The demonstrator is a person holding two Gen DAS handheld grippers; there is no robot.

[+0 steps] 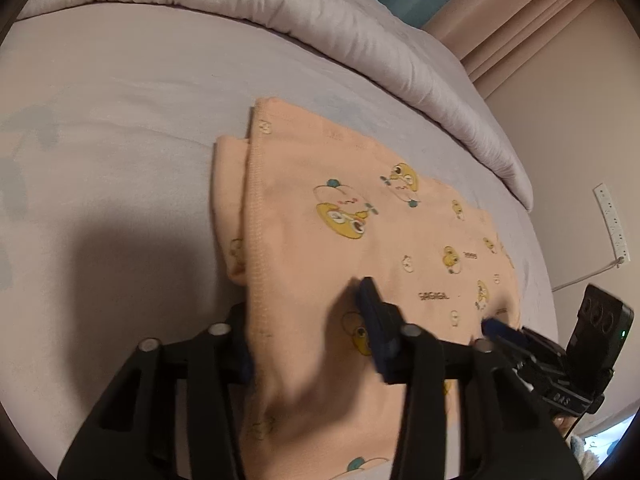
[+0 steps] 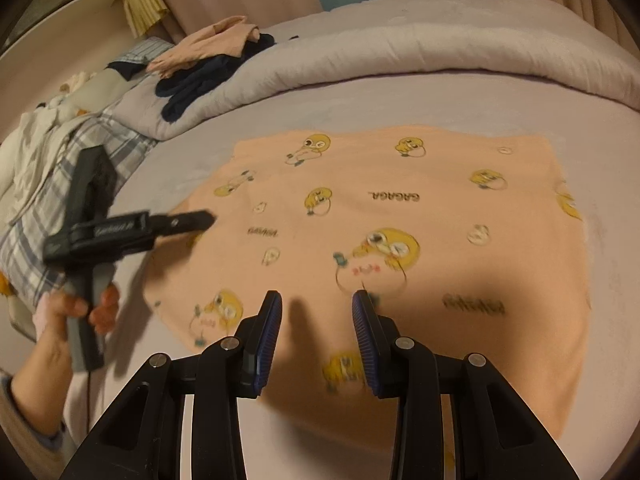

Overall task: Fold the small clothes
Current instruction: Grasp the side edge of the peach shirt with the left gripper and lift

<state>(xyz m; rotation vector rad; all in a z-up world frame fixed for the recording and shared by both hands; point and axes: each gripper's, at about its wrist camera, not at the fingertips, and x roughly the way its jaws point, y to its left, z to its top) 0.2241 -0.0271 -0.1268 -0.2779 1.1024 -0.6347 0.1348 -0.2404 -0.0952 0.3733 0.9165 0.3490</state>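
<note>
When inspected, found garment (image 1: 360,208) lying on bed (image 1: 120,120), peach cloth with yellow cartoon print and lettering, spread mostly flat. Noted one side folded over, stitched hem on top, with a narrower layer showing beneath it.

Observed left tongs (image 1: 304,300) at near edge of garment. Recorded cloth filling the whole gap between both fingers and rising from the sheet towards the camera; one blue pad (image 1: 374,320) seen pressed on the printed face, the other largely hidden behind the hem. Judged clenched on a fold of garment. Confirmed from right wrist view: tips at the garment's left edge, grip gripped by a hand (image 2: 76,308).

Observed right tongs (image 2: 316,300) over the near edge of garment, fingers standing apart, printed cloth and shadow visible in the gap, nothing pinched. Judged released. Could not tell whether tips touched the cloth. Noted motion blur across this view.

Recorded elsewhere: rolled duvet (image 2: 400,40) along far side of bed, well apart from garment; heap of clothes (image 2: 208,52), peach and dark, on the duvet's left end; power strip (image 1: 612,224) on wall.
</note>
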